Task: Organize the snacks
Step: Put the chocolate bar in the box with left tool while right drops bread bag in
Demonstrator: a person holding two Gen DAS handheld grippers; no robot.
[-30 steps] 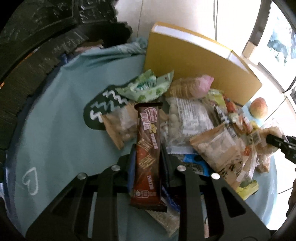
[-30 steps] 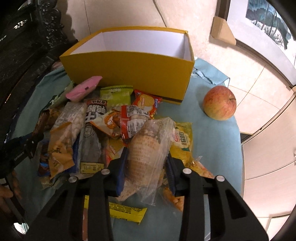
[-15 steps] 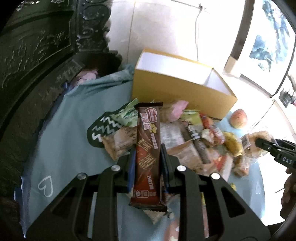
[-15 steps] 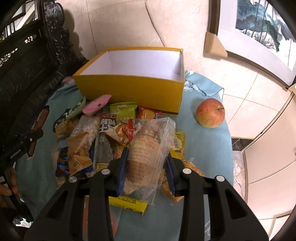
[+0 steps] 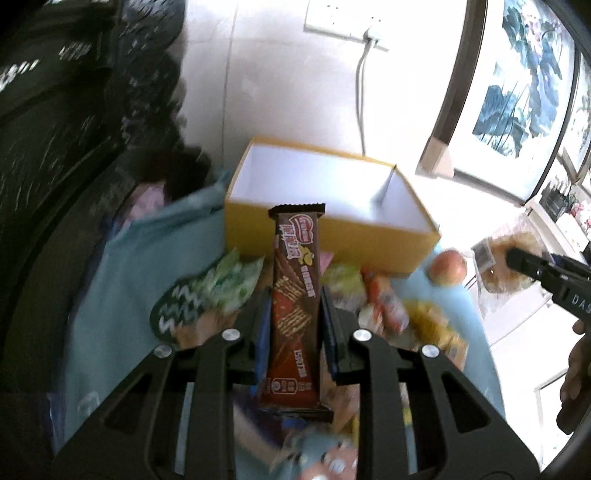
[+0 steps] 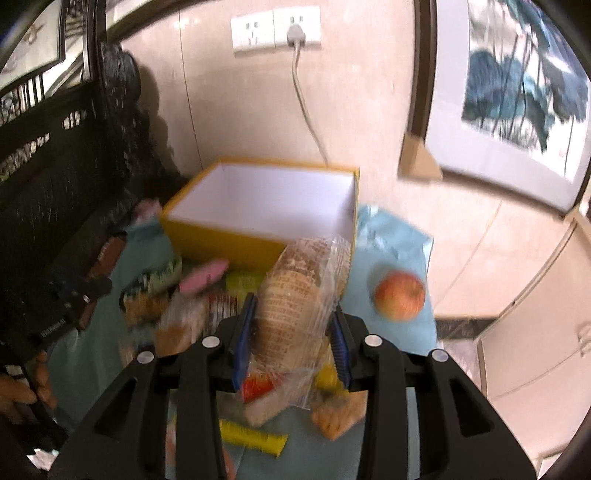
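My left gripper (image 5: 293, 306) is shut on a long brown chocolate wafer bar (image 5: 295, 295) and holds it above the snack pile, pointing at the open yellow box (image 5: 332, 236). My right gripper (image 6: 291, 317) is shut on a clear bag of round biscuits (image 6: 299, 295), lifted above the pile in front of the same box (image 6: 221, 240). The box's white inside (image 6: 266, 199) holds nothing that I can see. Each gripper also shows in the other's view: the right one (image 5: 546, 273) with its bag, the left one (image 6: 85, 291) with the bar.
Several loose snack packets (image 6: 177, 317) lie on the teal cloth (image 5: 122, 295) before the box. A red apple (image 6: 400, 297) sits to the right of the pile. A dark carved chair (image 6: 55, 166) stands at the left. A wall with a socket and cord (image 6: 295, 33) is behind.
Both grippers have risen and tilted up with their snacks, so the pile has dropped lower in view and the box's open inside now shows.
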